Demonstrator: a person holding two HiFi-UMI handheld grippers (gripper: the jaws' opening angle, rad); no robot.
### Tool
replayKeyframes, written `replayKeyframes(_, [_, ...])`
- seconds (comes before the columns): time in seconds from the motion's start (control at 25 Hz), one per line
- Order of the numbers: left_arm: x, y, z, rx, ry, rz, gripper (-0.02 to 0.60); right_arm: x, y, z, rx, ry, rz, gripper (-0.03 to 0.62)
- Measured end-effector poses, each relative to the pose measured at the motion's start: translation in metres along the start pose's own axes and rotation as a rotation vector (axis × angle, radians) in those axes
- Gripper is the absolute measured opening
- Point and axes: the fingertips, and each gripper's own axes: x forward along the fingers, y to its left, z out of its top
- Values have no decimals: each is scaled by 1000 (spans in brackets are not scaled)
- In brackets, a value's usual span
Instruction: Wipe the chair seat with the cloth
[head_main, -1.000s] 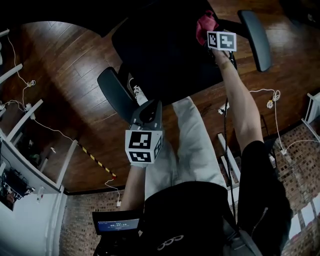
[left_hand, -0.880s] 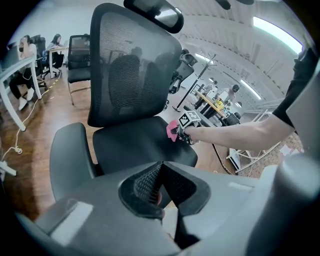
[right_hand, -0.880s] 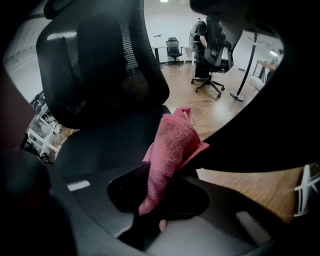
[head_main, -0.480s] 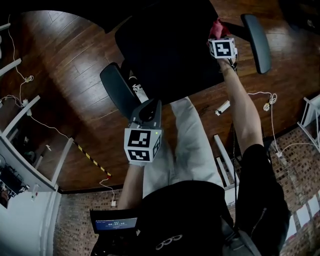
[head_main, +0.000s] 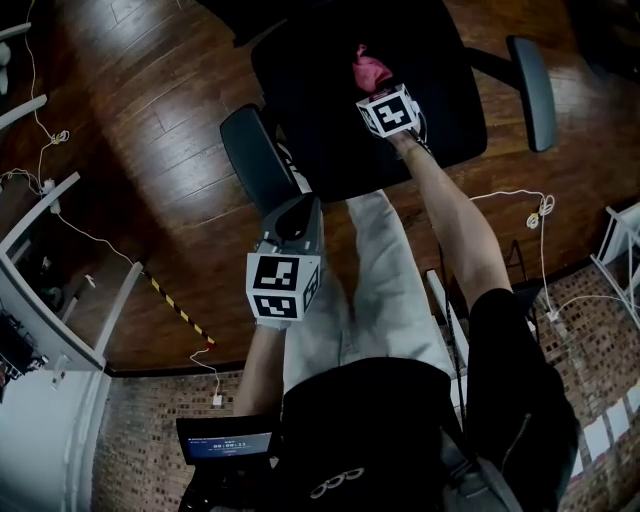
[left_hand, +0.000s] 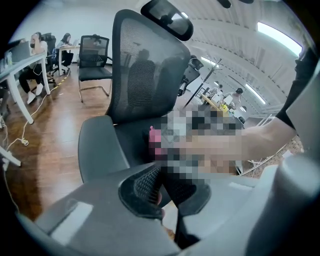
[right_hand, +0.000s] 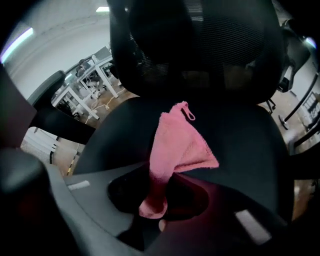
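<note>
Dark wooden floor, plank boards. White cables trail across it. A yellow-and-black striped strip lies at the lower left of the head view. White desk legs stand along the left edge. A lit laptop screen shows at the bottom.

Black office chair directly ahead of the person. Chair seat is wide and dark. One grey armrest is on its left in the head view, the other on its right. Mesh backrest rises behind the seat in the right gripper view.

Cloth: pink, lying on the seat, roughly mid-seat in the head view. Its near end is bunched into a narrow neck. From there it widens into a triangular flap spread on the seat. Long axis runs from the tongs toward the backrest, and the small hanging loop at the far corner points at the backrest.

Right tongs: clamped on the bunched near end of the cloth, arm stretched out over the seat. Marker cube sits just behind the cloth.

Left tongs: jaws a narrow gap apart, nothing between them. They are held low, over the person's light trouser leg and near the front end of the left-hand armrest, well apart from the cloth. Their marker cube faces up toward the head camera.
</note>
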Motion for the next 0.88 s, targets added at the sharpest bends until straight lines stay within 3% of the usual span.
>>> replayKeyframes(0.12, [-2,4,-5,-8,0,4,-6,7,51,10,22,-32,113,75])
replayKeyframes(0.32, [-6,10,-11,-19,0,7,-6,12,124,24,-40,-70,257,75])
replayKeyframes(0.56, [-4,5,-17,-7,17,5,-6,2,214,25,-56,-74,598,75])
replayKeyframes(0.68, [0,1,-15,4,22,7,-6,9,220,16,-53,-65,623,75])
replayKeyframes(0.88, [4,-9,-20,18,35,9,-6,5,180,11,98,-103,605,75])
